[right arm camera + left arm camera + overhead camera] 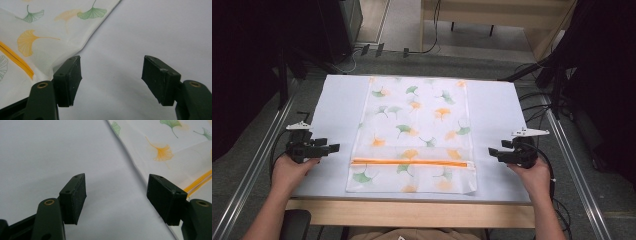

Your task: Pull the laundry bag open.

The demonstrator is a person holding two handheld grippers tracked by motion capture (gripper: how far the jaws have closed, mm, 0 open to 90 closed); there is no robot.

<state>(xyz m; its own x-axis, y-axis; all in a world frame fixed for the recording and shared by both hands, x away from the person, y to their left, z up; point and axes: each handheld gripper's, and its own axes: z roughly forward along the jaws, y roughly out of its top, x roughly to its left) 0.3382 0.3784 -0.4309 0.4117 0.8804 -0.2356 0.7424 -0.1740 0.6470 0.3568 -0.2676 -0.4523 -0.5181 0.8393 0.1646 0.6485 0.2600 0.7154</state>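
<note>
At the near corners of the table: both tongs rest in the hands, one on each side of the bag.
Left gripper [333, 147]: jaws wide apart, nothing between them; its own view [116, 198] shows bare white table beneath and the bag's left edge just beside the right-hand jaw.
Right gripper [492, 152]: jaws wide apart and empty; its own view [112, 80] shows the bag's right edge just beside the left-hand jaw, apart from it.
Mesh bag [417, 130]: lies flat in the middle of the white table [337, 100], printed with green and orange leaves.
Orange zipper [412, 162]: runs left to right near the bag's near end and looks closed.
Progress: by my reading nothing is gripped yet; the bag sits untouched, so taking hold of its edges and any folding or opening is all left to do.
</note>
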